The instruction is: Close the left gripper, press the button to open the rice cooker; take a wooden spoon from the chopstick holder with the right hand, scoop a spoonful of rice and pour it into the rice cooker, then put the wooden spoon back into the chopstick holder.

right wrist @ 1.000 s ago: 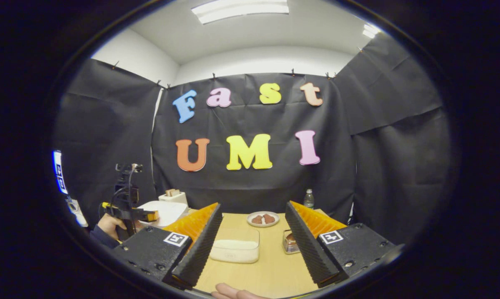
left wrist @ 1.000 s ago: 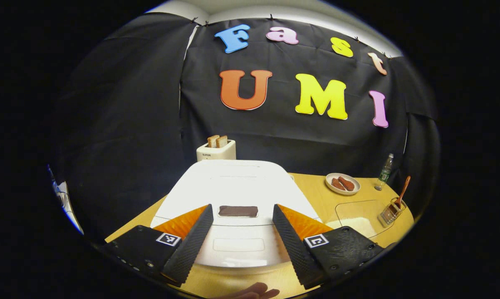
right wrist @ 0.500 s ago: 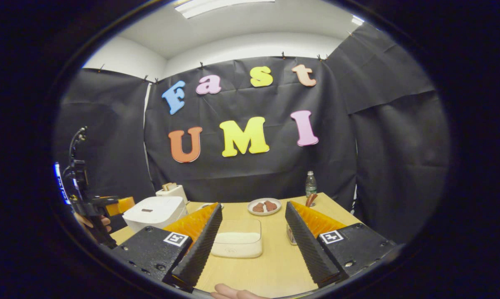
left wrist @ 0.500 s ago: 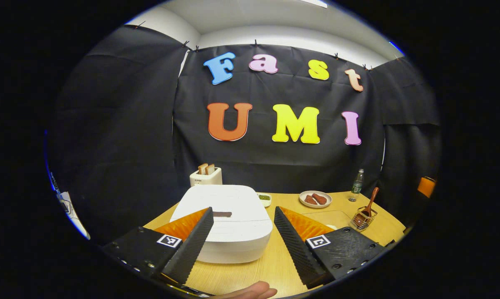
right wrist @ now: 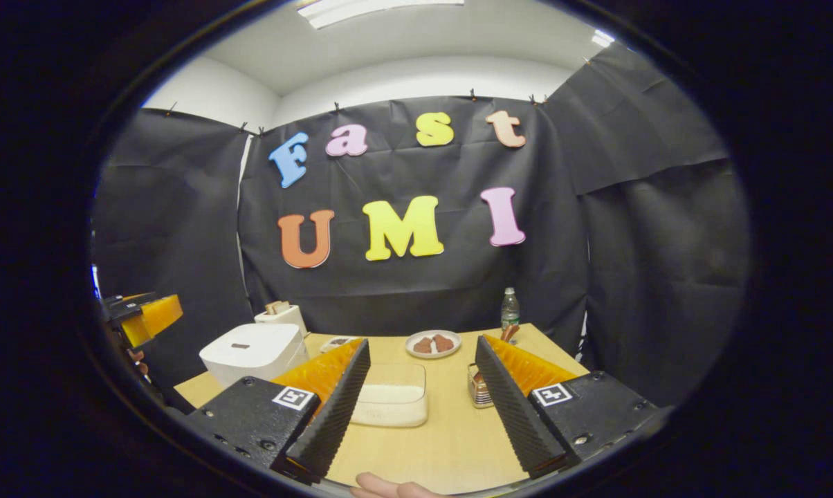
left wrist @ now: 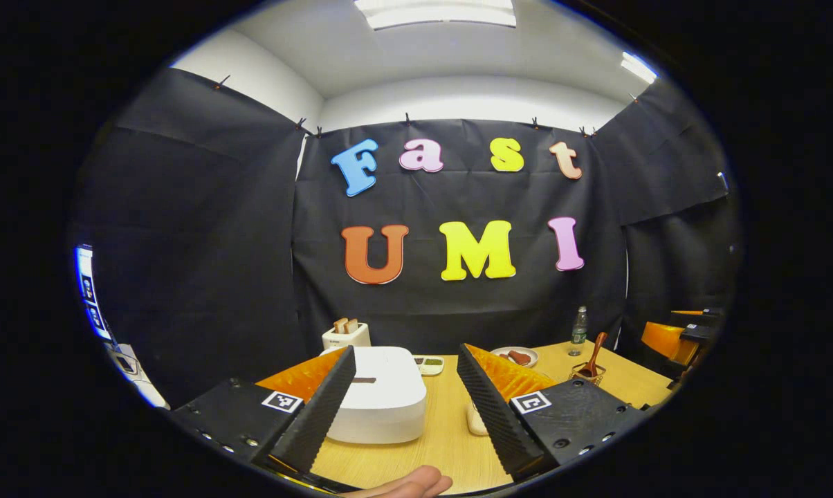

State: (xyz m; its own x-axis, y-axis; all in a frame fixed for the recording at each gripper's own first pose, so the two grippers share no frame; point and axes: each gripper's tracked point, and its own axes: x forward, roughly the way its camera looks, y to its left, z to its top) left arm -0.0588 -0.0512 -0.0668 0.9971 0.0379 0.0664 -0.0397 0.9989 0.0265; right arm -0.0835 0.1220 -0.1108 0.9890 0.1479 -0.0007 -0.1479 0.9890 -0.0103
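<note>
The white rice cooker [left wrist: 382,394] stands on the wooden table with its lid down, a dark button strip [left wrist: 363,380] on top. My left gripper [left wrist: 405,353] is open, held back from the cooker and touching nothing. A wooden spoon [left wrist: 594,346] stands upright in the wire chopstick holder [left wrist: 586,373] at the right. In the right gripper view, my right gripper [right wrist: 422,346] is open and empty above the table's near edge. Between its fingers sits a clear box of rice [right wrist: 391,404], with the chopstick holder [right wrist: 481,387] partly hidden behind the right finger. The left gripper [right wrist: 143,315] hovers at the far left, near the rice cooker [right wrist: 250,353].
A toaster [right wrist: 279,317] with bread stands behind the cooker. A plate of brown food [right wrist: 432,344], a water bottle [right wrist: 508,308] and a small dish [right wrist: 335,341] sit along the table's back. A fingertip [right wrist: 382,487] shows at the bottom edge.
My left gripper has pulled back from just over the cooker's lid, so the cooker now looks smaller and farther. The lid stays down. The right gripper barely shifted.
</note>
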